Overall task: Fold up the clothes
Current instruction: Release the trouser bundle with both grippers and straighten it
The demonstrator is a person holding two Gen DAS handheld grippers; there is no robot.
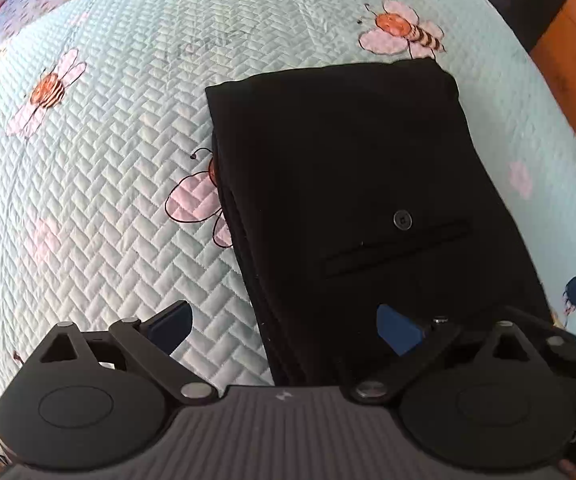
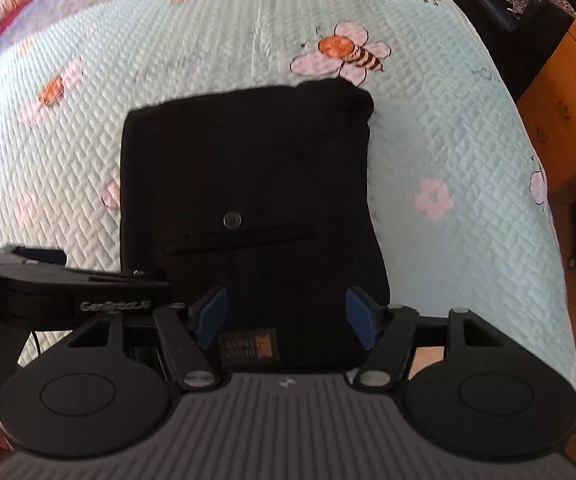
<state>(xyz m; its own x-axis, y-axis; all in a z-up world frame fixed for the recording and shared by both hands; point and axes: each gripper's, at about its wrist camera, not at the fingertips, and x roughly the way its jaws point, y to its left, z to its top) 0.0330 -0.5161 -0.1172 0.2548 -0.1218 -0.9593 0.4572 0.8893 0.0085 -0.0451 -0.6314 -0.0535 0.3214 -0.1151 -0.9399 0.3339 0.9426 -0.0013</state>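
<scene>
black trousers (image 2: 248,184) are laid folded on the quilt (image 2: 427,128). the left gripper (image 1: 284,330) and right gripper (image 2: 286,318) are held spread at the trousers' near edge, nothing pinched.

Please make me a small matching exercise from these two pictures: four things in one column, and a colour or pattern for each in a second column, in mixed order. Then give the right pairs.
Things:
1. folded trousers
2. quilt
3. fingers of the right gripper
4. label at the trousers' near edge

Colours:
A. blue
B. orange-brown with lettering
C. black
D. pale green with bees and flowers

Pairs: 1-C, 2-D, 3-A, 4-B
</scene>
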